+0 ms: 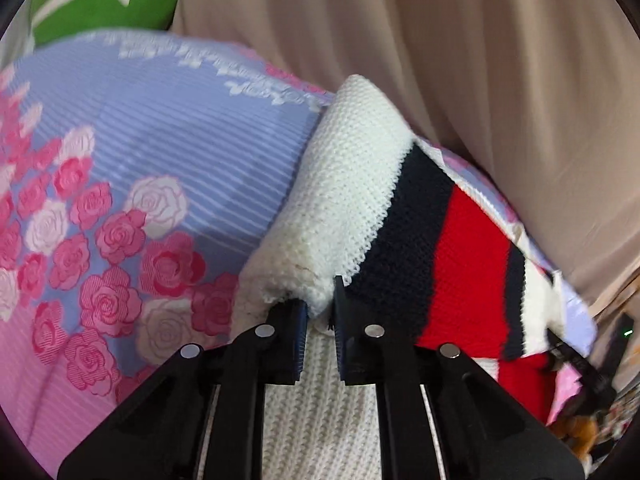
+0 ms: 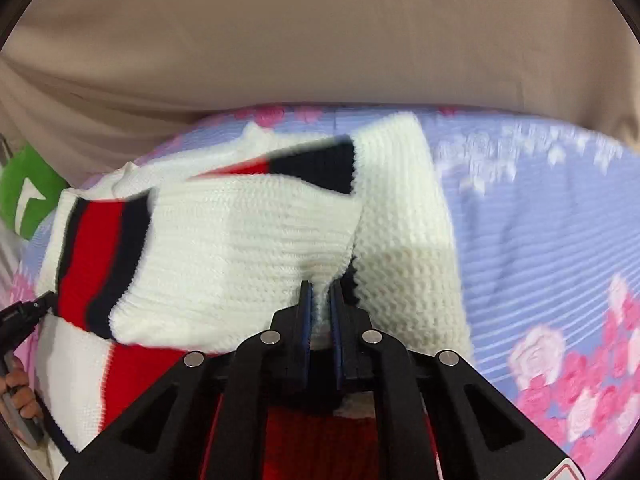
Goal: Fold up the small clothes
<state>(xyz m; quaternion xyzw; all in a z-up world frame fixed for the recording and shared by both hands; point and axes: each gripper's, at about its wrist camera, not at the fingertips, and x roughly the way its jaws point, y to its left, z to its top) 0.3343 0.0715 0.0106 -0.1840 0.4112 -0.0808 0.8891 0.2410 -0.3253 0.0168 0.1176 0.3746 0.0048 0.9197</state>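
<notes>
Jaws of left gripper (image 1: 320, 312) and right gripper (image 2: 320, 300) clamped on white knit sweater with red and navy stripes (image 2: 240, 232), lengthwise between both grips, over rose-printed lilac bedsheet (image 2: 540, 220).

Sweater (image 1: 360, 184): chunky ribbed knit, matt. Bedsheet (image 1: 160, 128): finely ribbed printed cloth. Gripper (image 2: 320, 300): matt black plastic, shiny metal pins.
</notes>
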